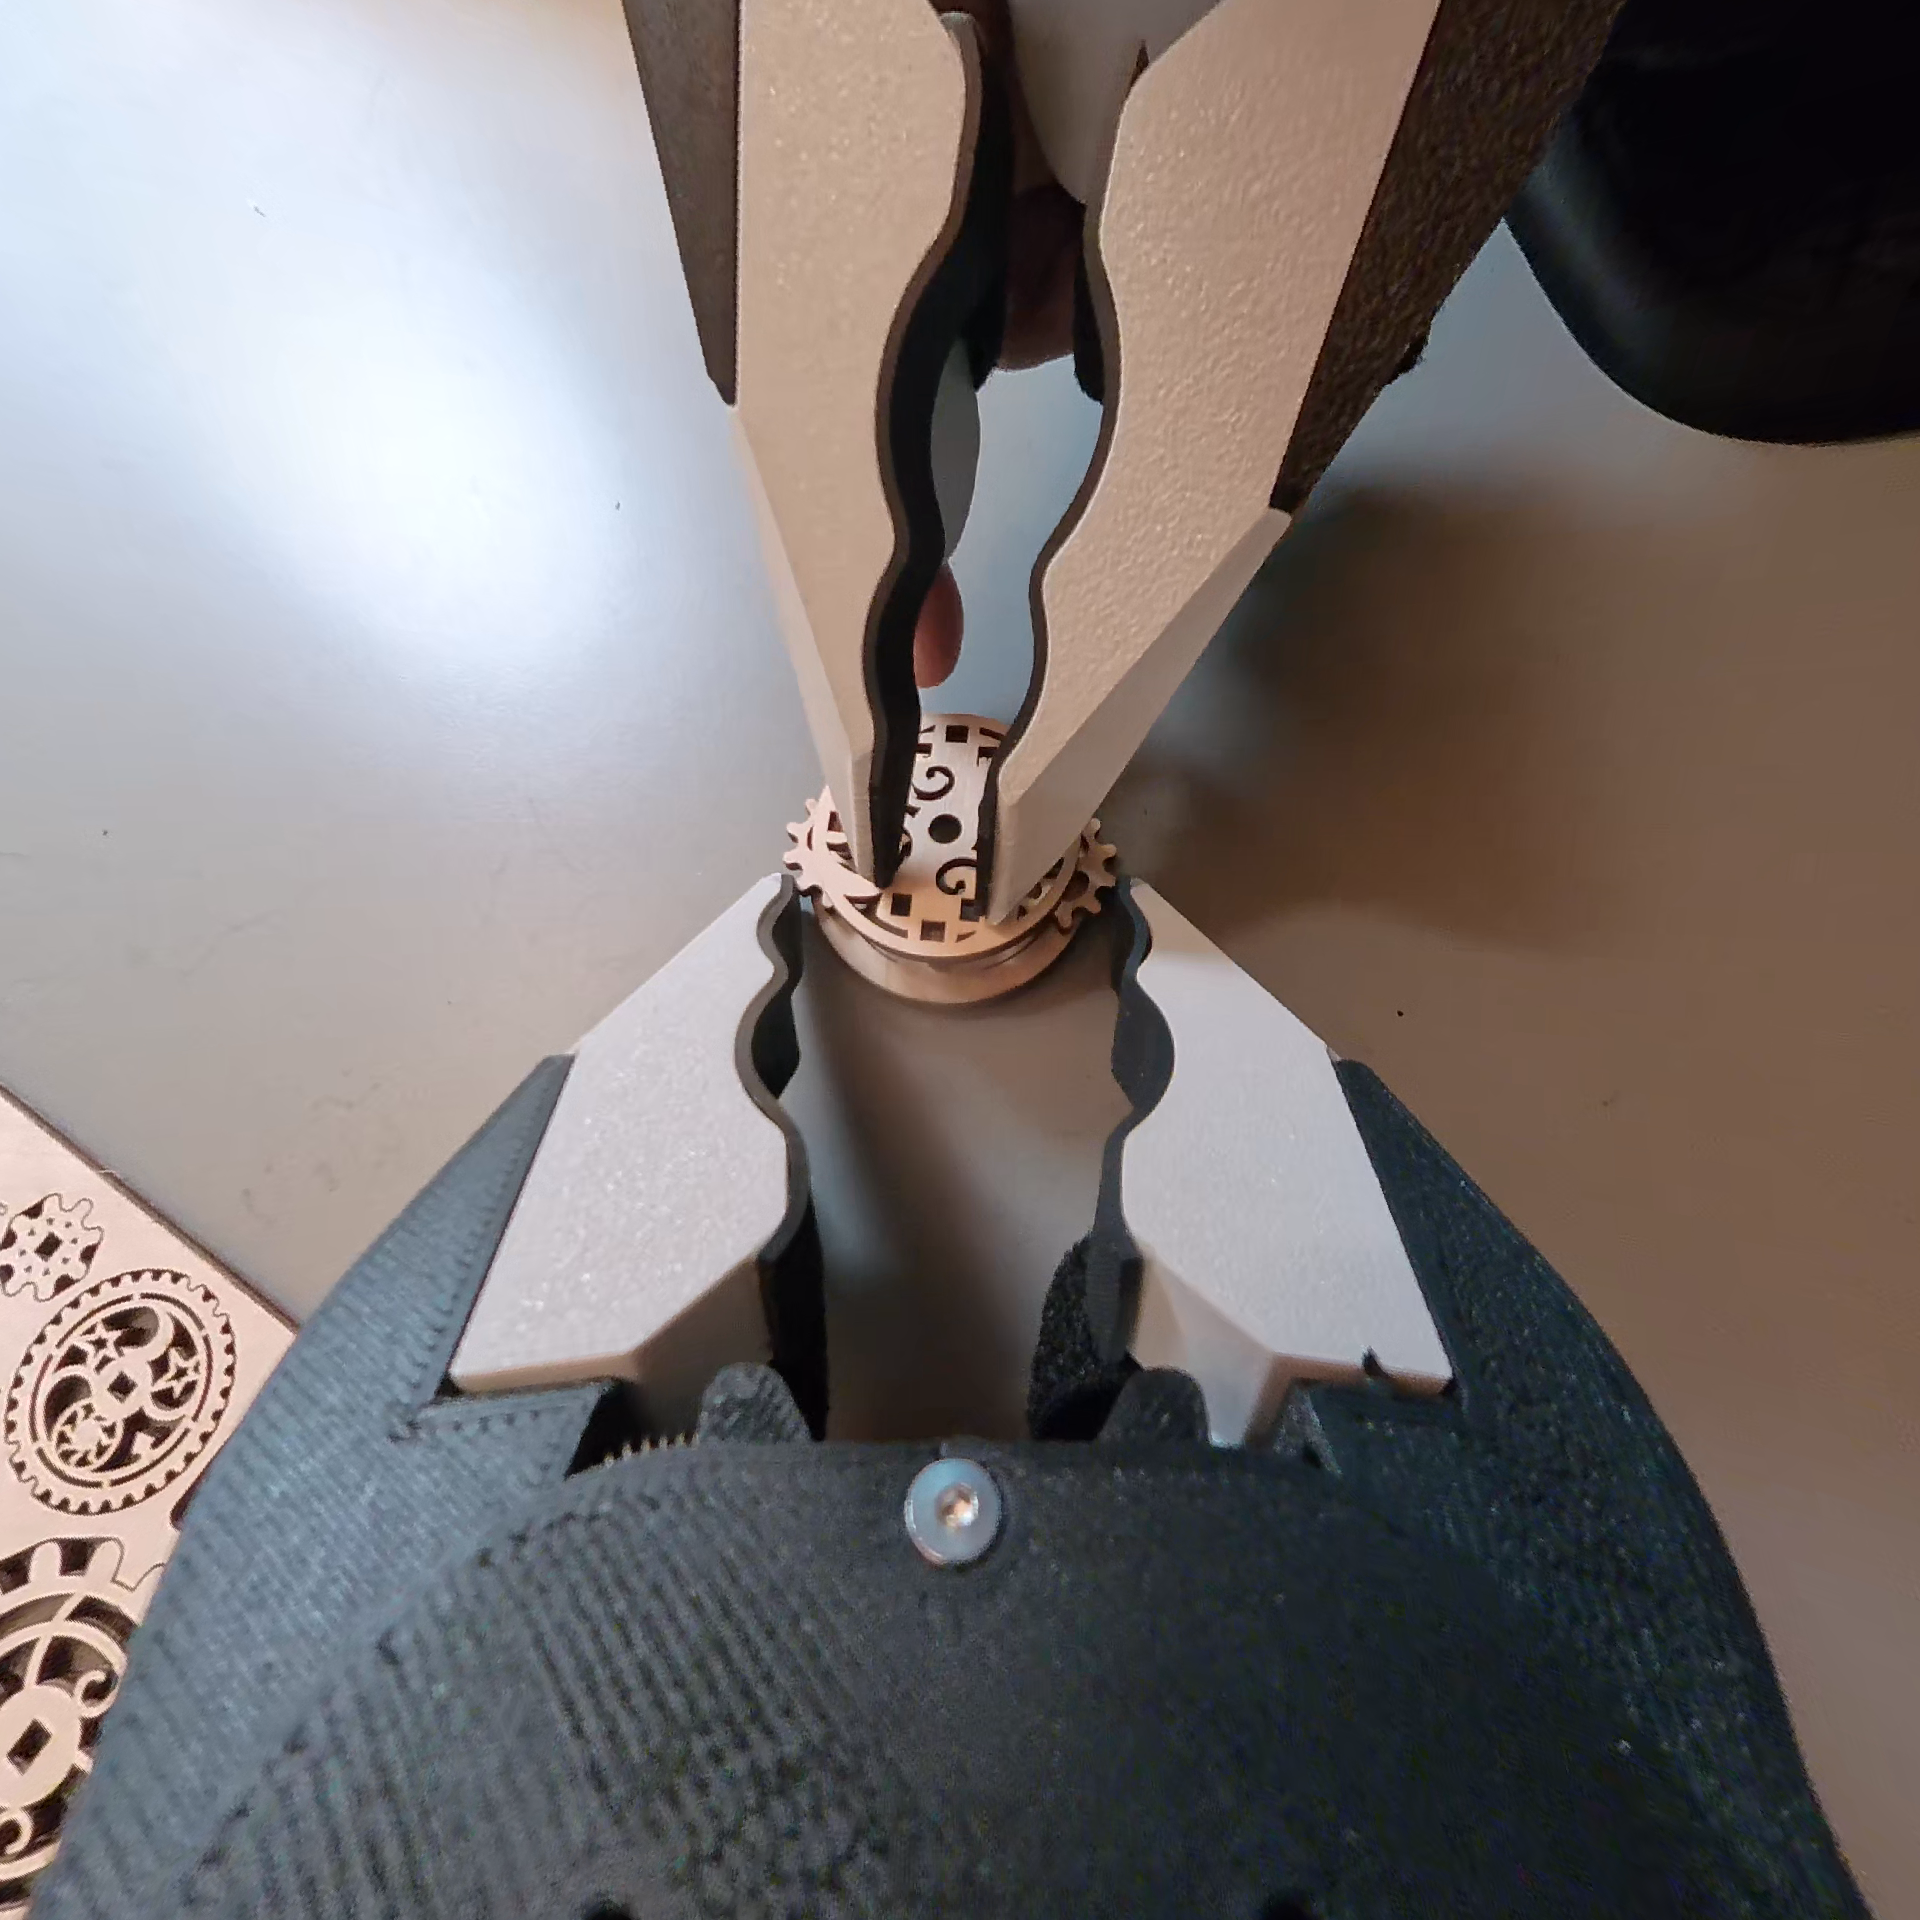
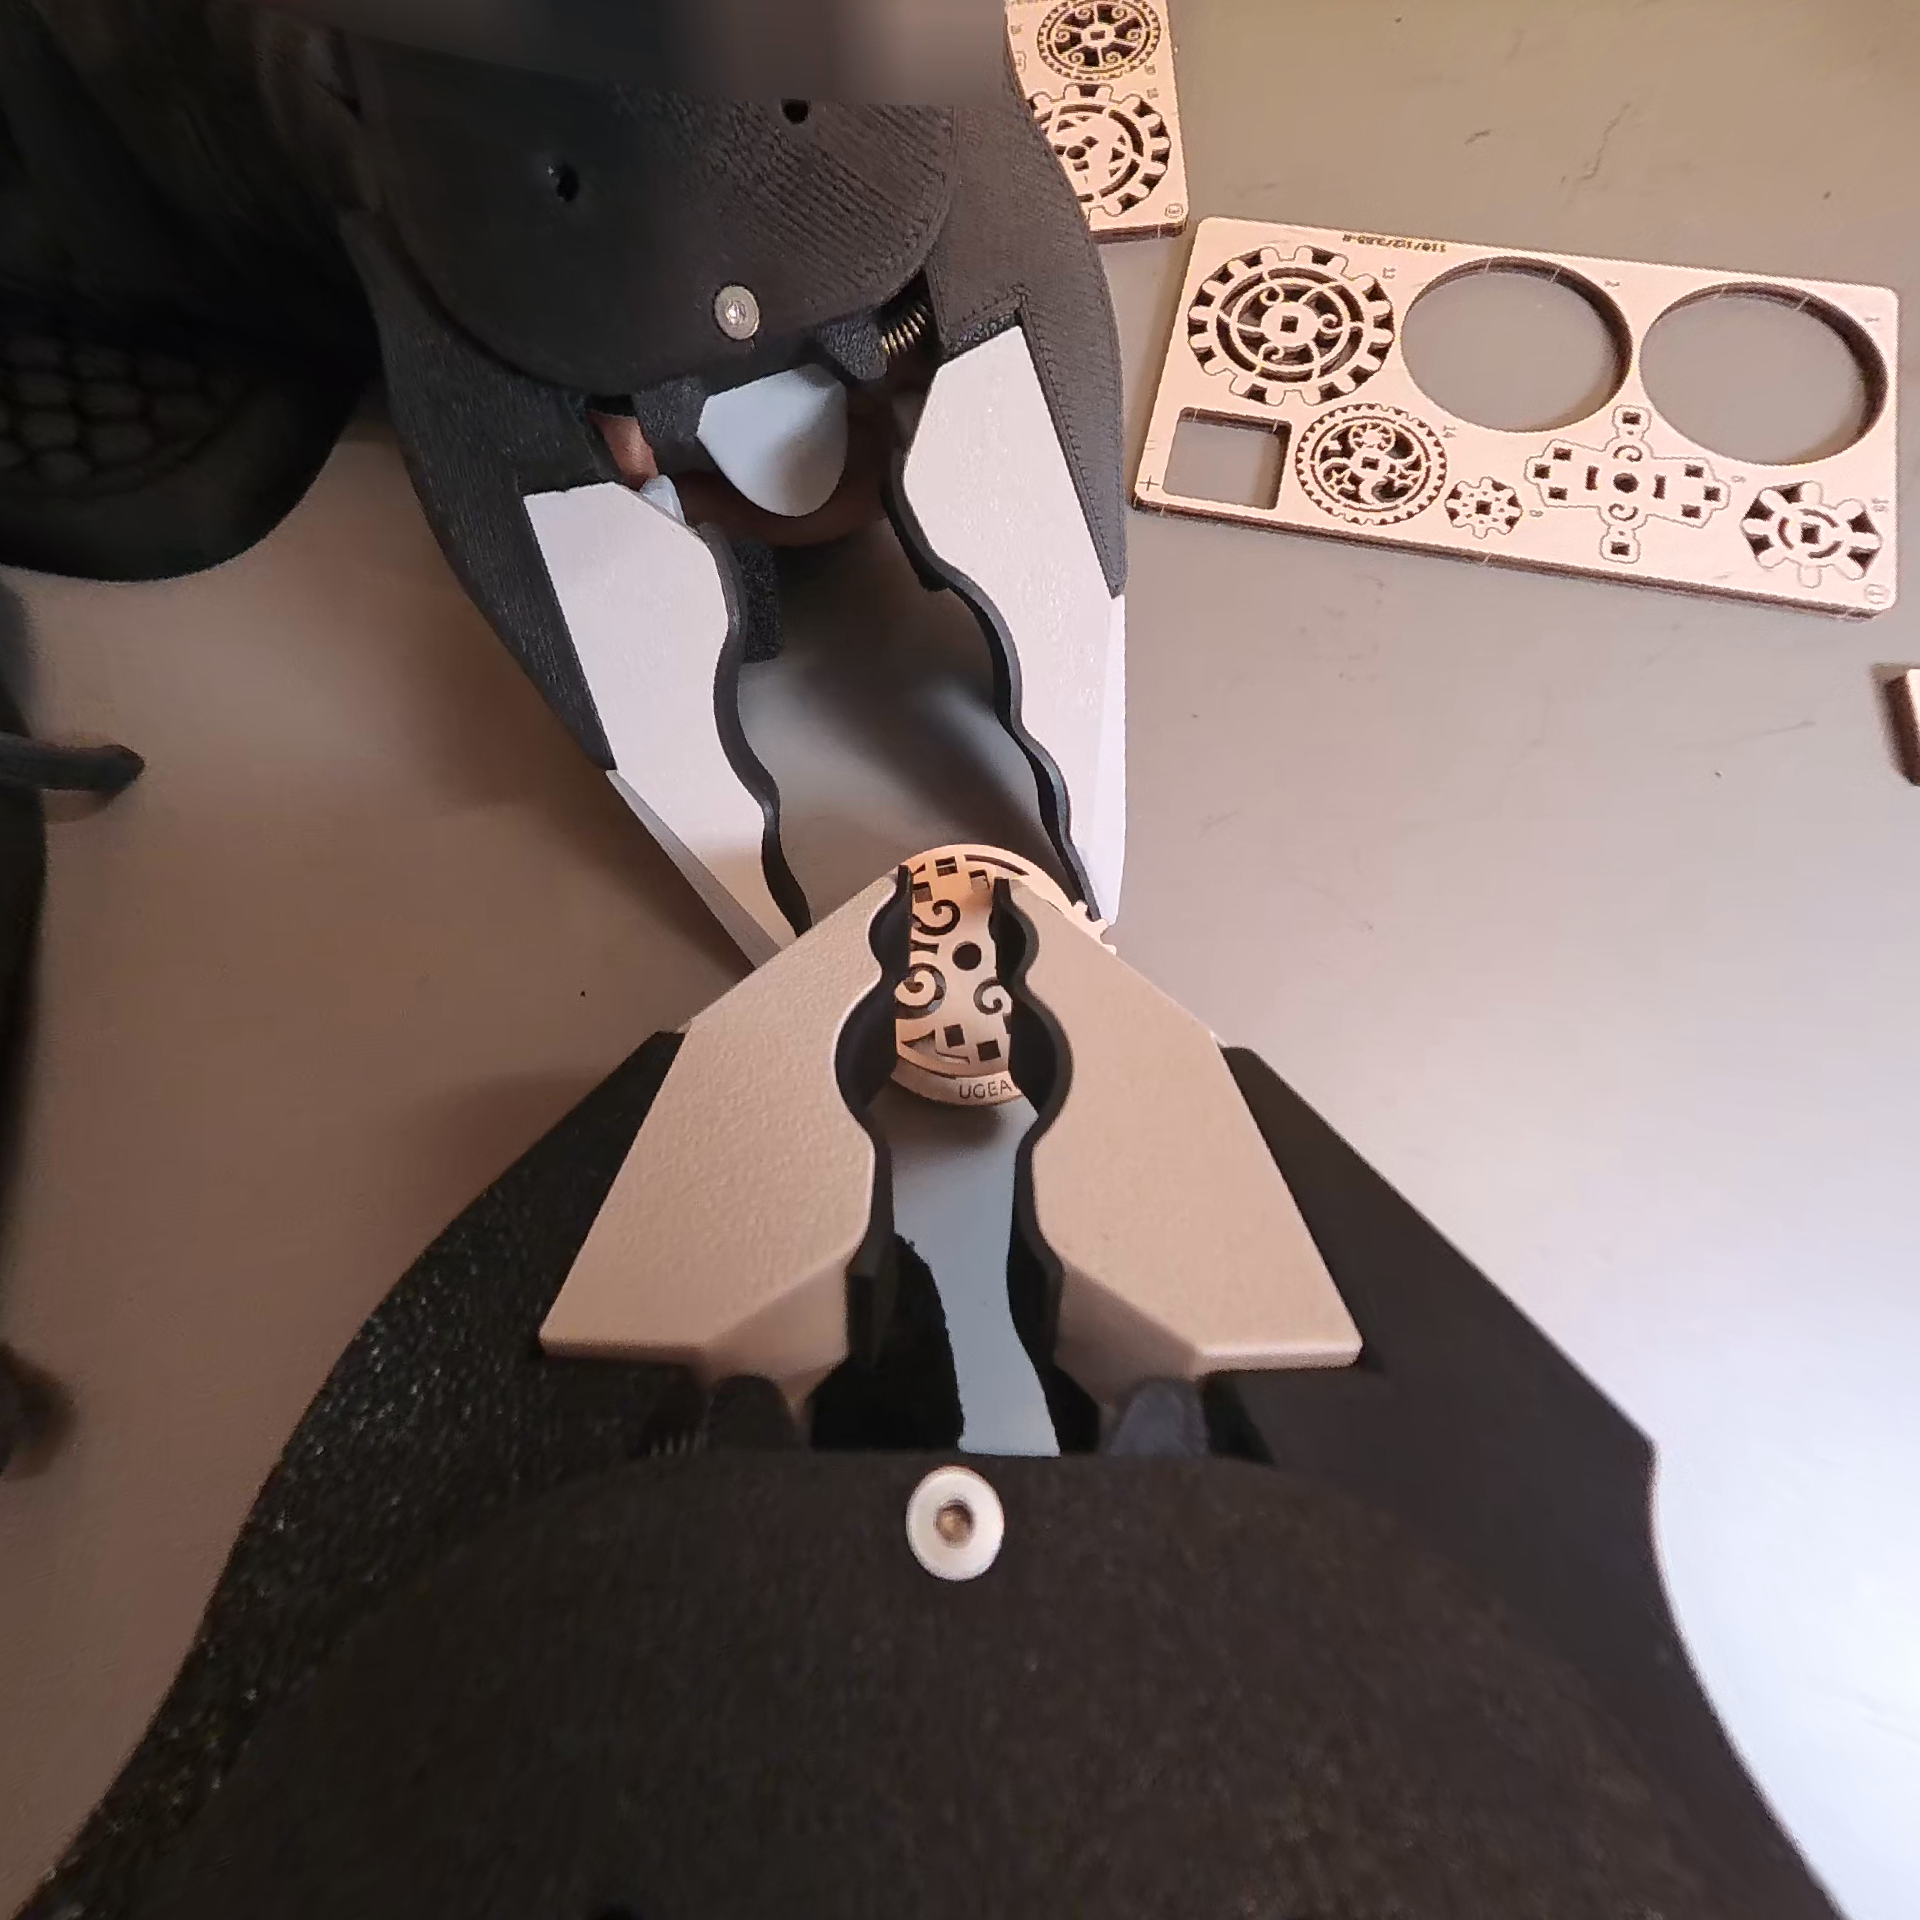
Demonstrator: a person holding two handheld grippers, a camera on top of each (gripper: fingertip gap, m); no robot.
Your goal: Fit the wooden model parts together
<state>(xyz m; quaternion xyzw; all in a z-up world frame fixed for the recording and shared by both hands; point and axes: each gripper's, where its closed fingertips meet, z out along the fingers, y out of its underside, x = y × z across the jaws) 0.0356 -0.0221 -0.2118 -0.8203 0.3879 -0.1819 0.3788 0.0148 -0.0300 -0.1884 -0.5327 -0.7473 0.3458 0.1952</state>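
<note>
A small stack of round wooden parts (image 1: 940, 940) stands on the grey table (image 1: 312, 520): a pierced top disc (image 2: 956, 966) over toothed gears and a plain ring. My left gripper (image 1: 956, 894) reaches from below in its own view, and its fingertips (image 1: 779, 904) close on the two sides of the stack. My right gripper (image 2: 948, 899) is almost fully closed, and its two tips rest on the top disc's face. It enters from the top in the left wrist view (image 1: 940, 883). The left gripper shows behind the stack in the right wrist view (image 2: 935, 920).
A wooden parts sheet (image 2: 1662, 499) with two round holes lies at the back right, with a second sheet (image 2: 1101, 104) beyond it. One sheet (image 1: 104, 1403) shows at the lower left. A small wooden piece (image 2: 1907, 727) sits at the right edge. A black bag (image 2: 156, 312) lies at the left. The tips of both grippers are at nearly the same place.
</note>
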